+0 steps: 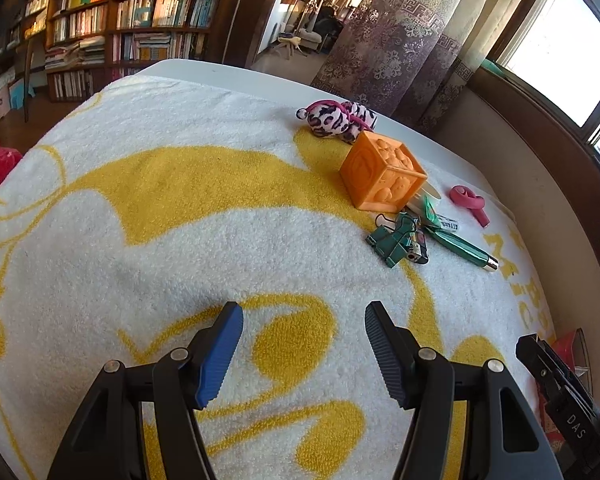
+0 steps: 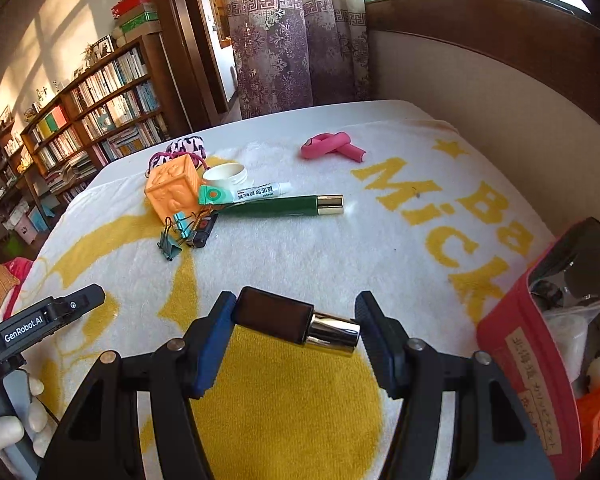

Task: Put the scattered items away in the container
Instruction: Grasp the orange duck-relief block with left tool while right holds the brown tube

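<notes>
A lived-in home, likely a study or sitting room. Beyond the left hand-held gripper (image 1: 304, 354) stand tall wooden bookshelves (image 1: 140, 20) packed with books; ahead and to its right hang patterned curtains (image 1: 400, 52) beside a sunlit window (image 1: 556, 52), and a doorway (image 1: 300, 20) opens onto another furnished room.

Left gripper (image 1: 304, 354): jaws parted, nothing between them, angled down over the towel (image 1: 180, 220). In the right wrist view it sits low at the towel's left edge, with pale gloved fingers (image 2: 4, 428) wrapped around its handle. Right gripper (image 2: 296, 338): angled down over the towel, pads pressing both ends of a dark bottle with a gold cap (image 2: 296, 322), held crosswise.
</notes>
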`<action>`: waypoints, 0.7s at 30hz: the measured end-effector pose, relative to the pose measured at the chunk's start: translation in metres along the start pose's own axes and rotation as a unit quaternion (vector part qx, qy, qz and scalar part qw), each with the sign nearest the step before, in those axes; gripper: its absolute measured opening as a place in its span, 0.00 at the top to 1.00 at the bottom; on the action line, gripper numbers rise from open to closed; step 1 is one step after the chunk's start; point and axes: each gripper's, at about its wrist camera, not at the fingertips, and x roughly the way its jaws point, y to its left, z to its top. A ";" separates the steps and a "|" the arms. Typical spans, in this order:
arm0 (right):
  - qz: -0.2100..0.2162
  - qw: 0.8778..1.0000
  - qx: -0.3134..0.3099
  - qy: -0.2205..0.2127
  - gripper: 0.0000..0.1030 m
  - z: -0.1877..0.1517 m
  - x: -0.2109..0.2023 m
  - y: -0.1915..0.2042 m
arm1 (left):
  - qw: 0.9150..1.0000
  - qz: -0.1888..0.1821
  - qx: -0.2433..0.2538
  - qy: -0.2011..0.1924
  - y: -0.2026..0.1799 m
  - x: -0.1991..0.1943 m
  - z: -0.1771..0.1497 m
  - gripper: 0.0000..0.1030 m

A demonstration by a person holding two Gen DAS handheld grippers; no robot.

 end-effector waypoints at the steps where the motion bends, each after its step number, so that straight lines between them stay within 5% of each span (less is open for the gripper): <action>1: 0.000 1.000 -0.001 -0.003 0.37 -0.001 0.000 0.000 | 1.000 0.000 0.001 0.005 -0.001 0.001 0.001 0.37; 11: 0.041 0.999 0.022 -0.020 0.36 -0.002 -0.008 -0.012 | 0.999 0.016 0.030 -0.007 -0.049 0.007 0.039 0.37; 21: 0.067 0.997 0.044 -0.007 0.36 -0.005 -0.009 -0.020 | 0.999 0.033 0.032 -0.022 -0.093 0.057 0.096 0.37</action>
